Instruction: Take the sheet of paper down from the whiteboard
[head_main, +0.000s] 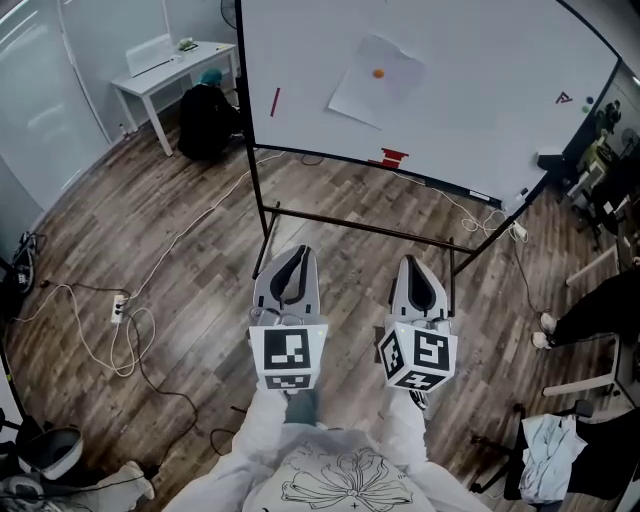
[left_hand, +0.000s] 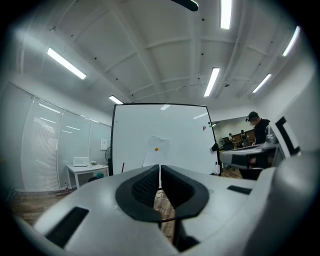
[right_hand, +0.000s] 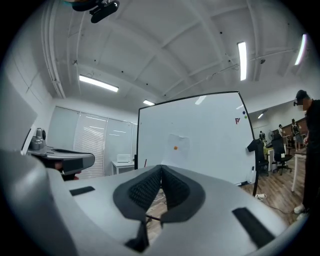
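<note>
White rectangular sheet of paper (head_main: 372, 95) hangs tilted on the large black-framed whiteboard (head_main: 480, 100), pinned near its middle by a small round orange magnet (head_main: 378, 72). Both claws are well short of it over the brown wooden floor (head_main: 180, 290), pointing toward the board. The left claw (head_main: 298, 256) and right claw (head_main: 412, 264) each have their jaws pressed together, with nothing between them. The sheet is ahead, between their lines.

Ceiling strip lights (left_hand: 212, 81) give bright, even light; gripper views bend and darken at the edges.
</note>
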